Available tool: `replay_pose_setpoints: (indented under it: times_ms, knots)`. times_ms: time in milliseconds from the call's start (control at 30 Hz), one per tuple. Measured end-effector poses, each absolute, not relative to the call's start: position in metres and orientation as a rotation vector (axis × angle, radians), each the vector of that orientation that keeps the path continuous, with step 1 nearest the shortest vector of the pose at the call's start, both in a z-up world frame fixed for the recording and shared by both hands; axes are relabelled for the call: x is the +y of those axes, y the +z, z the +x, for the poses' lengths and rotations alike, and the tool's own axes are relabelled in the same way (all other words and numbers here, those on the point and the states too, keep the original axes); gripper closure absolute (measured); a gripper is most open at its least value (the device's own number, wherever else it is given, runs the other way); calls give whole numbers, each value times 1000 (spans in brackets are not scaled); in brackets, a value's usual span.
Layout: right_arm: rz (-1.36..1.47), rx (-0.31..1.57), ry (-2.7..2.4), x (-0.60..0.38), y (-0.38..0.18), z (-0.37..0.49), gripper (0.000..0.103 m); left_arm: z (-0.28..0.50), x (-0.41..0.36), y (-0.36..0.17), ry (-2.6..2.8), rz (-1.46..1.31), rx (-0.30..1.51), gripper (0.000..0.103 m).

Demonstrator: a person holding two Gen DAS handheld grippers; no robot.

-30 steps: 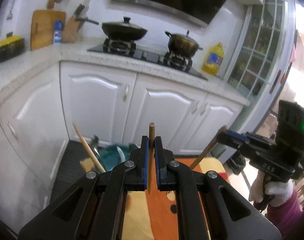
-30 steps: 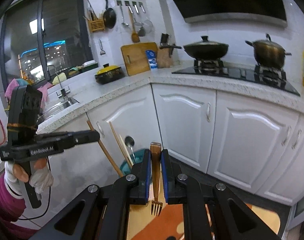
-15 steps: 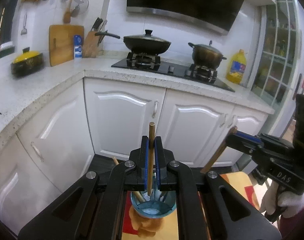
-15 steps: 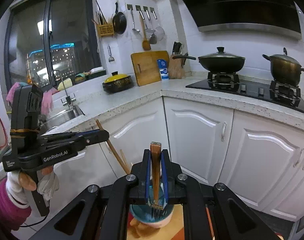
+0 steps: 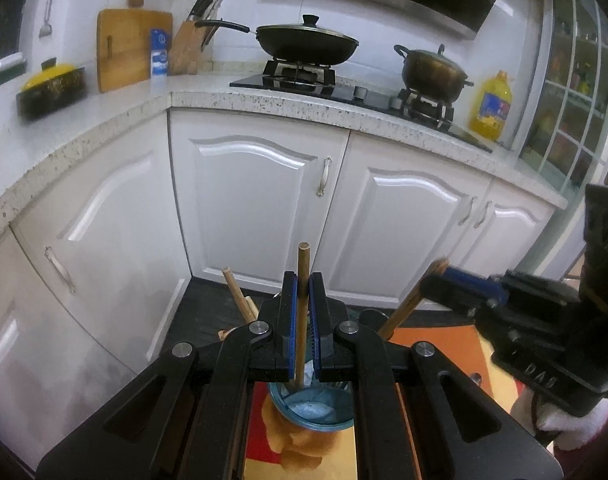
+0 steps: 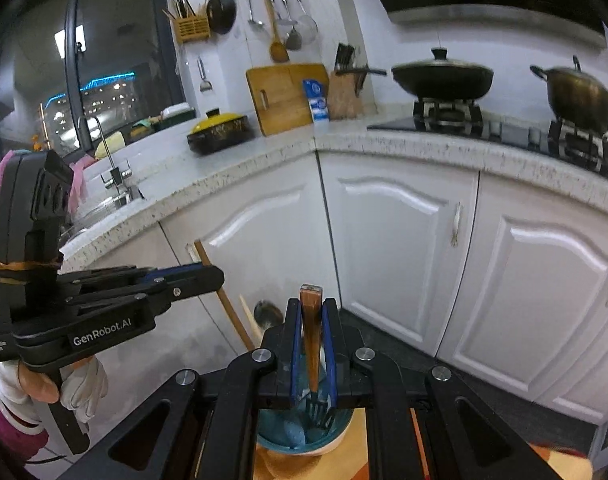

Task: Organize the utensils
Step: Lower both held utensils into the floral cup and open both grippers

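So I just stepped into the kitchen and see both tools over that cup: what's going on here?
A person is sorting utensils into a blue cup on a low orange surface. The left gripper is shut on a wooden chopstick, held upright with its lower end at the cup's mouth. The right gripper is shut on a wooden-handled fork, tines down just inside the cup. Other utensils already stand in it.

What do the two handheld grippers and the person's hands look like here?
Both grippers are black, with silver pivot bolts and blue-padded fingers. The left gripper reads GenRobot.AI in white, with an orange band around its upright body. The right gripper shows white lettering, partly cut off. The hand under the left gripper wears a white glove and a magenta sleeve.
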State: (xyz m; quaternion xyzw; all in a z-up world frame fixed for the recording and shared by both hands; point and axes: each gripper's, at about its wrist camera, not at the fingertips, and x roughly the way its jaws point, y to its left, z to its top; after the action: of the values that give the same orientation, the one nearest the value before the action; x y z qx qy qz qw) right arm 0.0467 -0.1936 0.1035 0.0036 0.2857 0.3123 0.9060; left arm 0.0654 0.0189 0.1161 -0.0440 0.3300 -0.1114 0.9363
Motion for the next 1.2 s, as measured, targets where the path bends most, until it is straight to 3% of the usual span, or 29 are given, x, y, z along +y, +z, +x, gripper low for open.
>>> replay_pose_setpoints:
  times_ms: [367, 500, 600, 700, 833, 1200]
  knots:
    - [121, 665, 661, -207, 85, 70, 93, 84, 15, 107, -229, -130, 698, 99]
    - [163, 655, 662, -217, 87, 66, 75, 83, 15, 107, -232, -147, 699, 99]
    - [165, 648, 657, -219, 90, 62, 75, 82, 16, 108, -227, -148, 698, 97]
    - [170, 655, 657, -221, 91, 58, 75, 77, 18, 111, -229, -171, 691, 90]
    - [173, 662, 651, -226, 87, 50, 75, 69, 19, 116, -236, -177, 674, 64]
    - [170, 687, 637, -233, 79, 34, 75, 44, 15, 113, -214, -171, 673, 63]
